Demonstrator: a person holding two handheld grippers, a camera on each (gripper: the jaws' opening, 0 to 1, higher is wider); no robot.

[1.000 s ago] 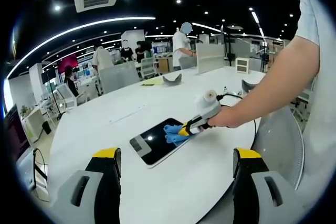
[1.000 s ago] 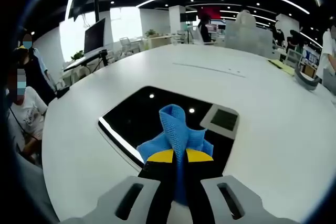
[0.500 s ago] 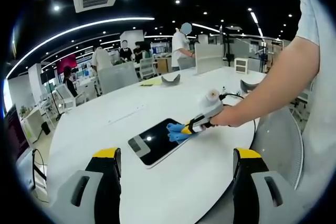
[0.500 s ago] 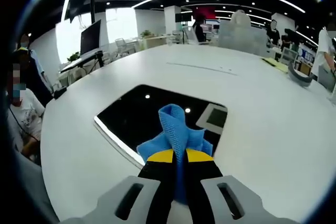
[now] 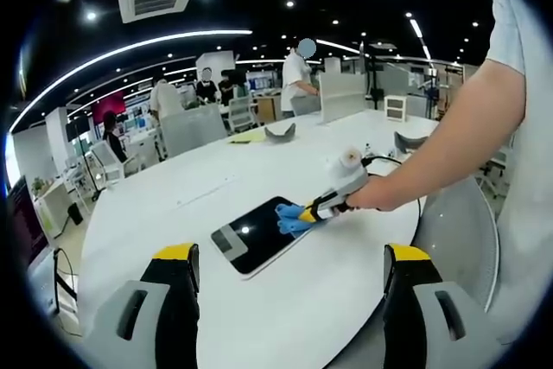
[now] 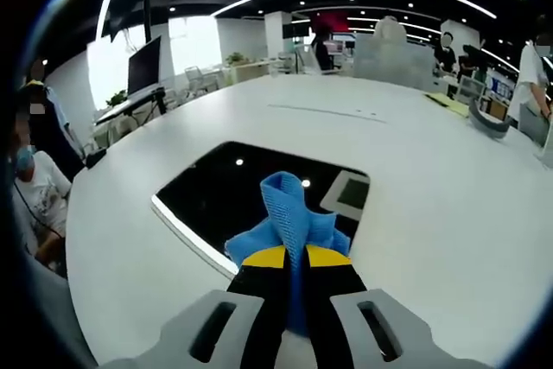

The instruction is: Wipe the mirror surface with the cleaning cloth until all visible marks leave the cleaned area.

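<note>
Now, my readout from both claw views.

Right claw (image 6: 294, 258): I have it clenched on the cloth (image 6: 289, 218); the yellow-tipped jaws meet around the blue fabric, which bunches up and rises above them. In the left gripper view the same claw (image 5: 309, 213) reaches in from the right, held in a hand (image 5: 367, 196).

Cloth: blue, crumpled, pressed onto the near edge of the mirror (image 6: 251, 196). In the left gripper view the cloth (image 5: 290, 218) sits at the mirror's right-hand end.

Mirror: dark rectangular slab lying flat on the white tabletop (image 6: 432, 187), with ceiling lights reflected as small bright dots. A grey square patch (image 6: 350, 192) sits at one corner. In the left gripper view I see the mirror (image 5: 255, 235) well ahead of my left claw, near the tabletop's front edge. Marks on the glass: I cannot tell from here.

Left claw (image 5: 289, 300): released, jaws wide apart, hanging above the tabletop (image 5: 173, 205) and touching nothing.

Surroundings: open office with curved ceiling light strips, people (image 5: 298, 75) standing at the far side, a monitor (image 6: 143, 62) on a far desk.
</note>
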